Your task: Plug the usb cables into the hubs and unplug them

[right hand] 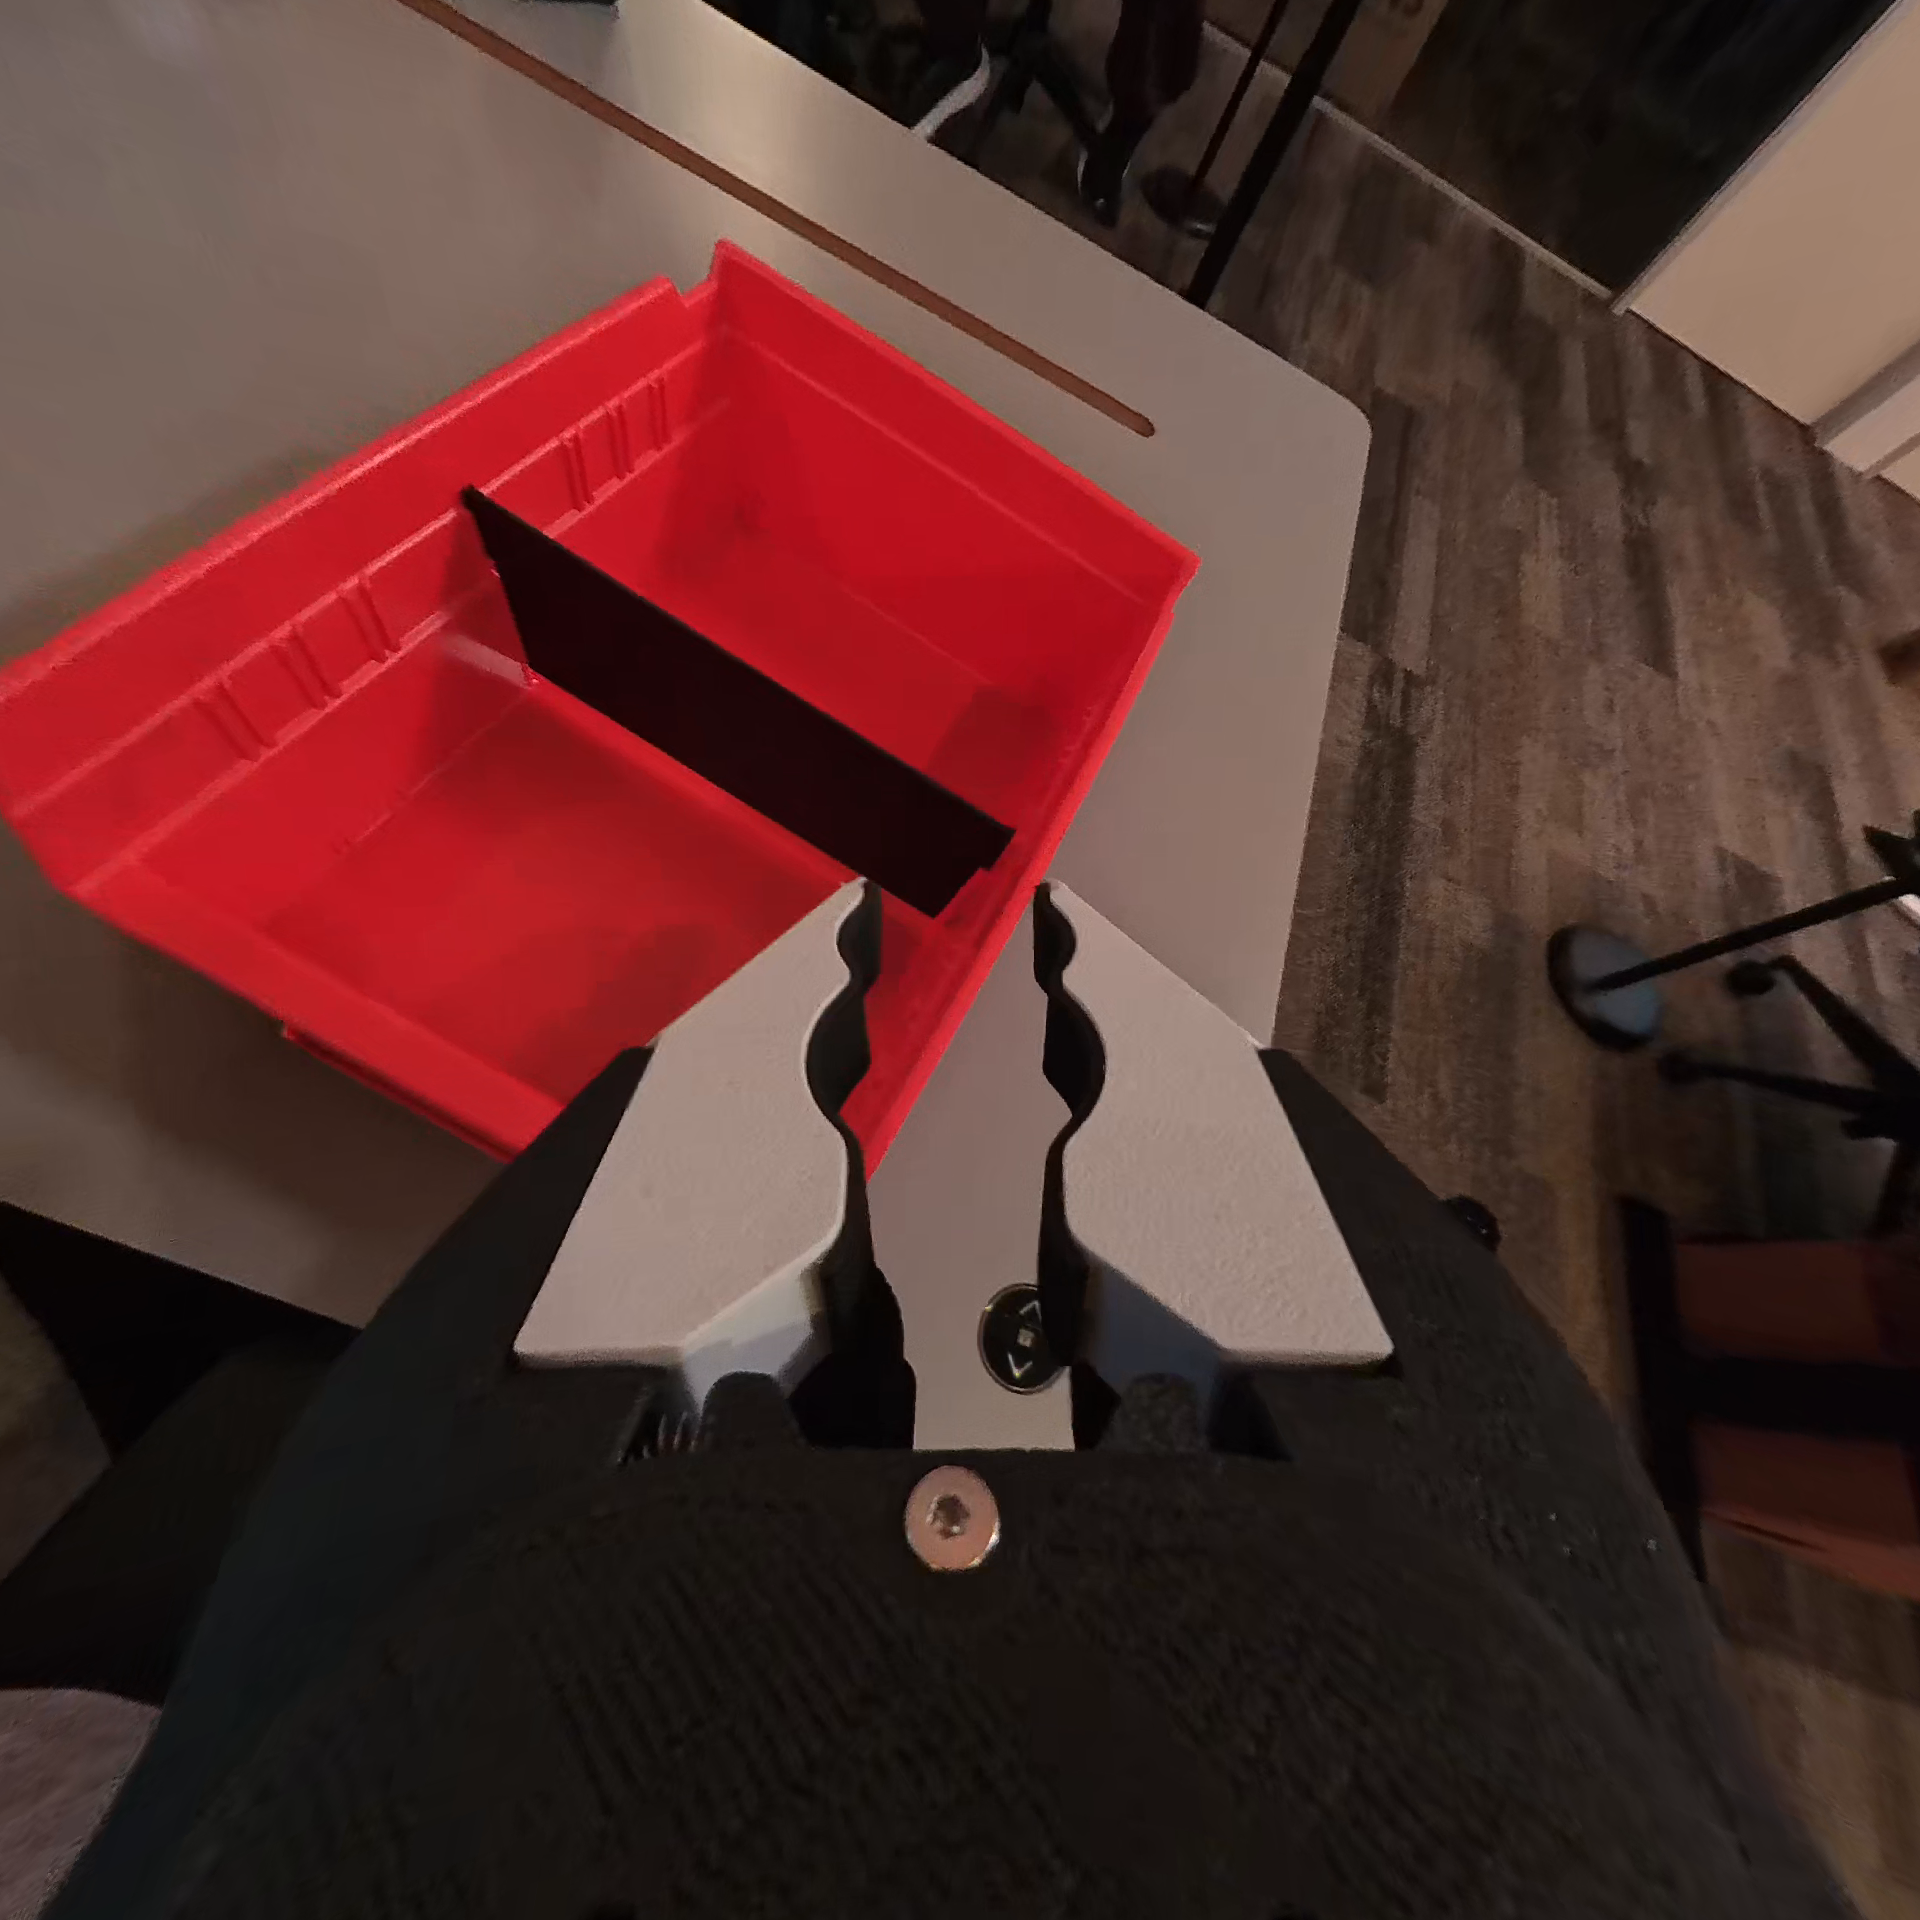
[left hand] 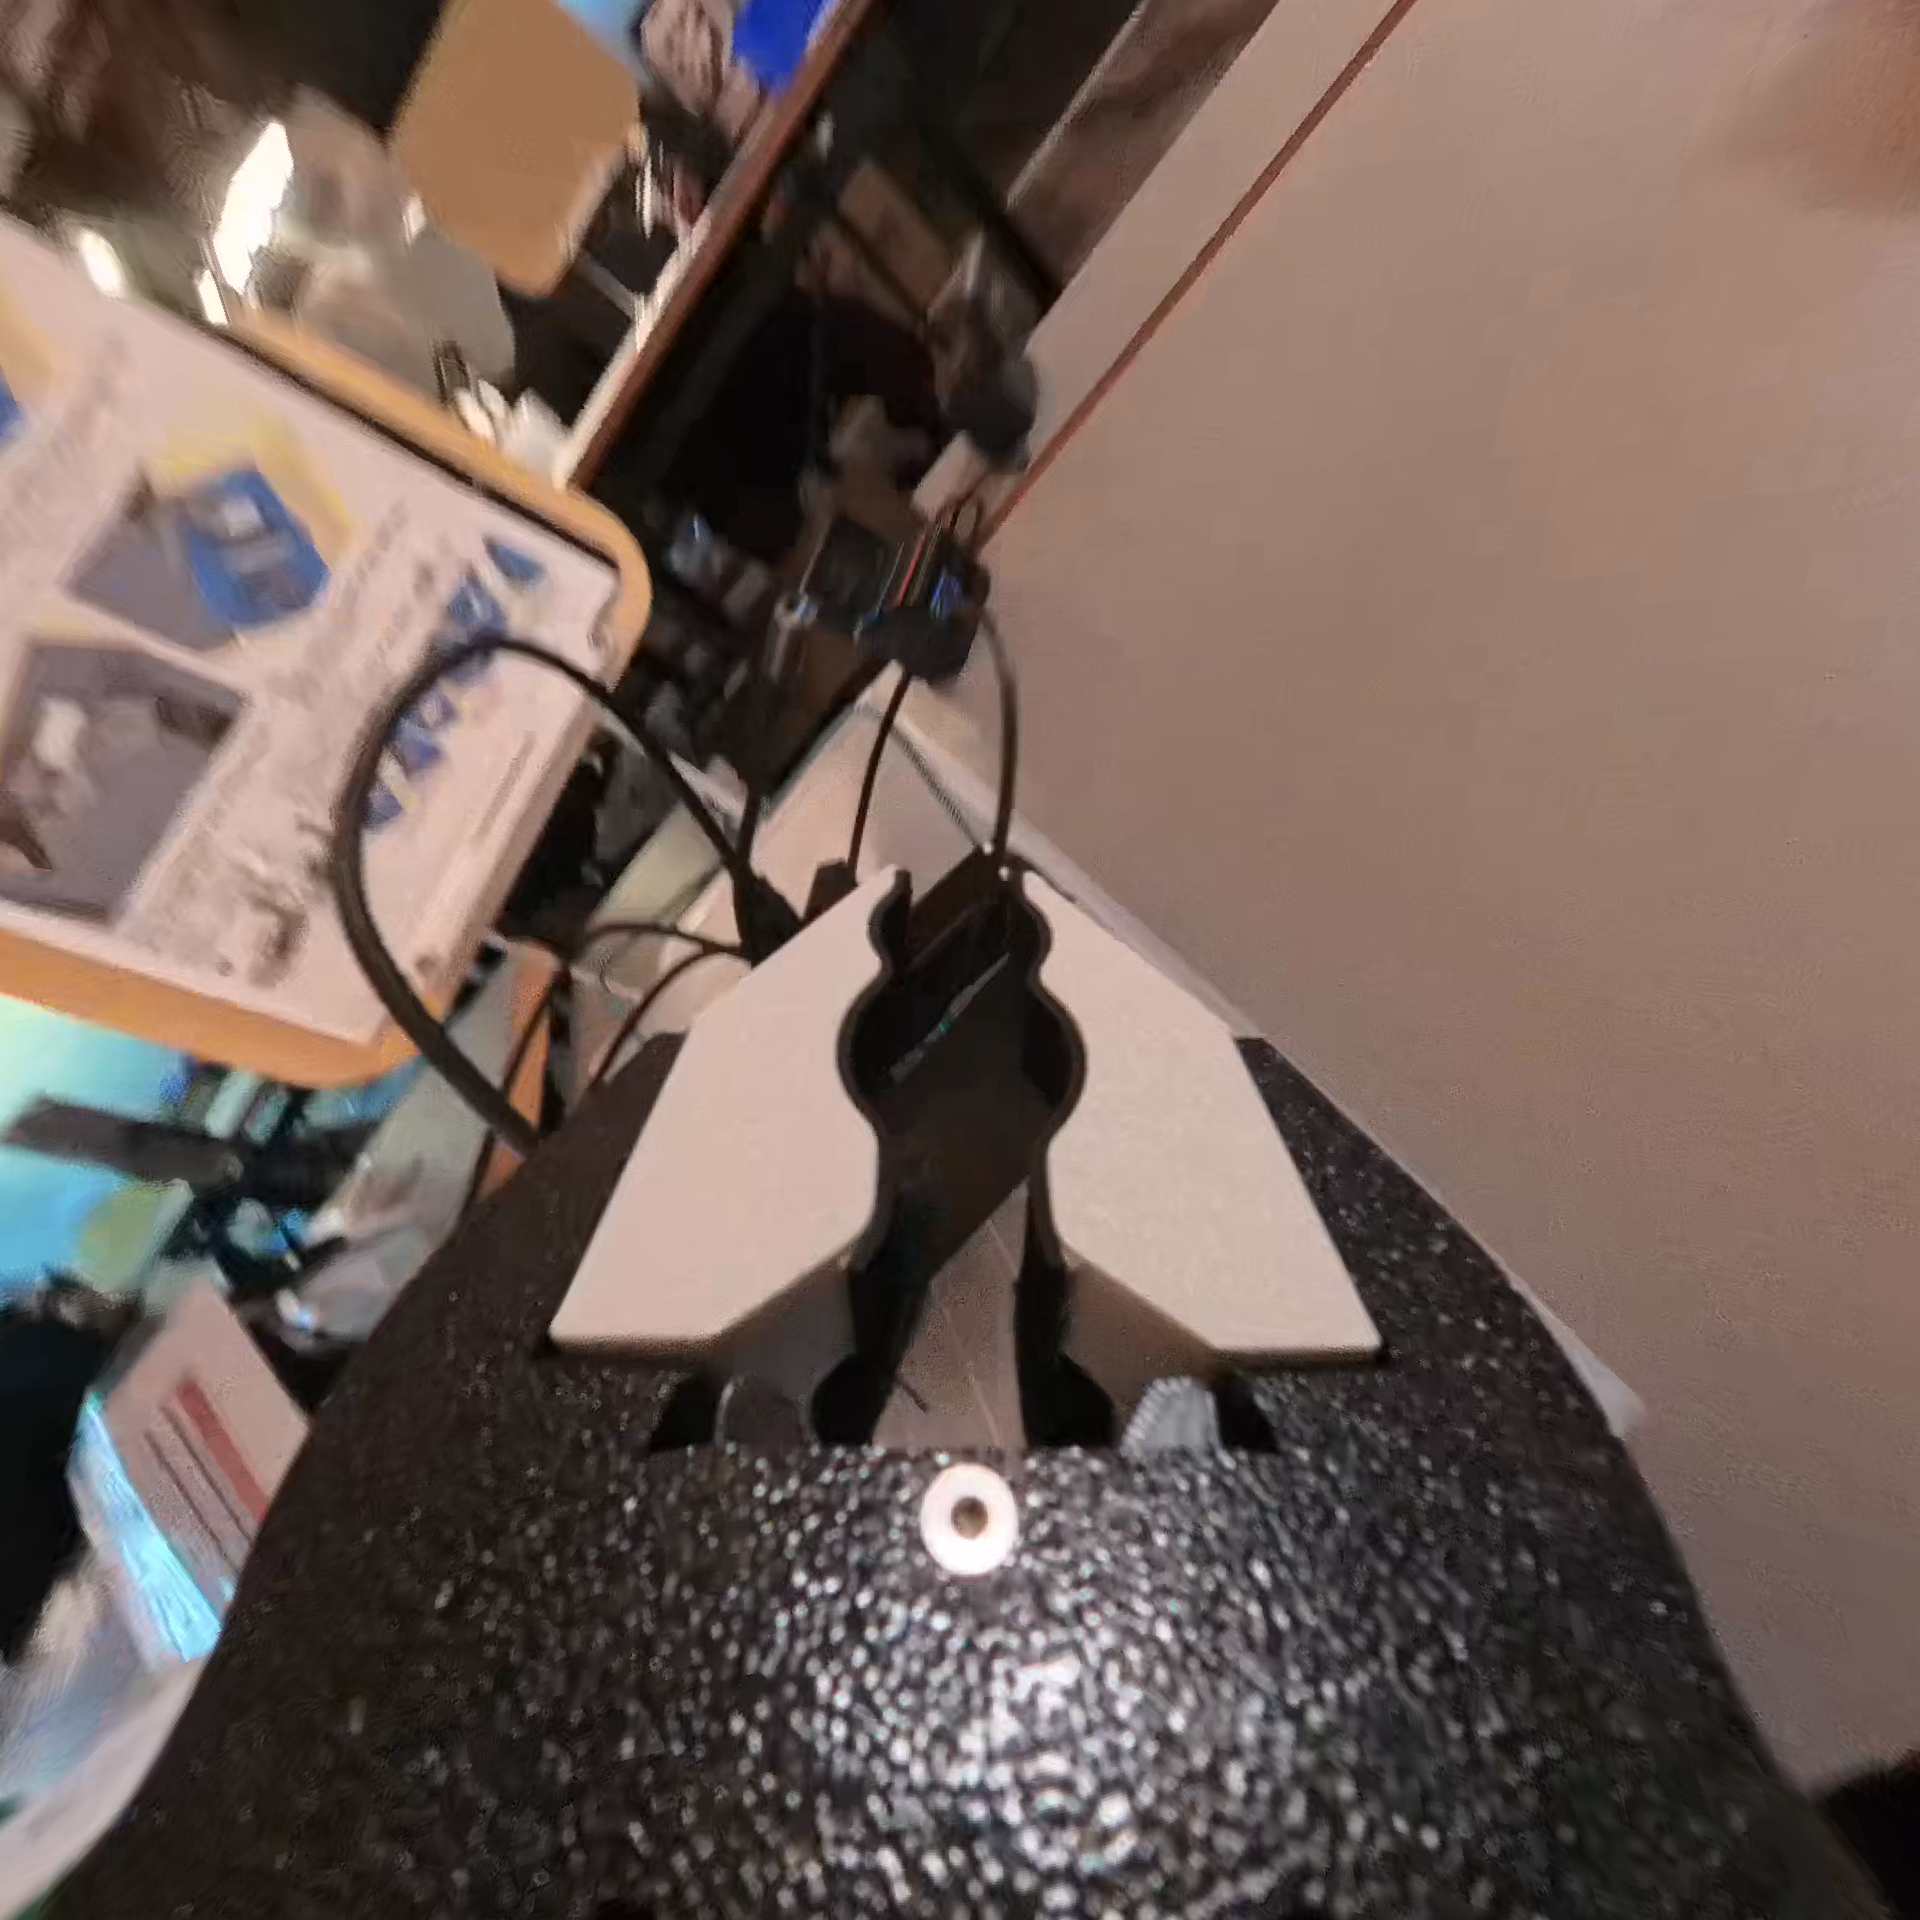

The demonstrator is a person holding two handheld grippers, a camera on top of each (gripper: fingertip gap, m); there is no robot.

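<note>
The left wrist view is blurred. My left gripper (left hand: 961, 899) is shut on a flat black piece (left hand: 940, 987) that looks like a USB hub, held lengthwise between the white fingers (left hand: 769, 1122). Thin black cables (left hand: 1003, 727) run from it to a second black hub with blue ports (left hand: 904, 608) farther off. A thick black cable (left hand: 358, 831) loops at the left. My right gripper (right hand: 956, 904) is open and empty, above the near edge of a red bin (right hand: 312, 520).
The red bin has a black divider (right hand: 727, 707), both halves are empty, and it sits near the corner of a white table (right hand: 260, 208). The floor with black stands (right hand: 1600, 987) lies to the right. A printed cardboard box (left hand: 260, 675) is at the left of the left wrist view. Spacing between my two grippers at the tips: around 60 centimetres.
</note>
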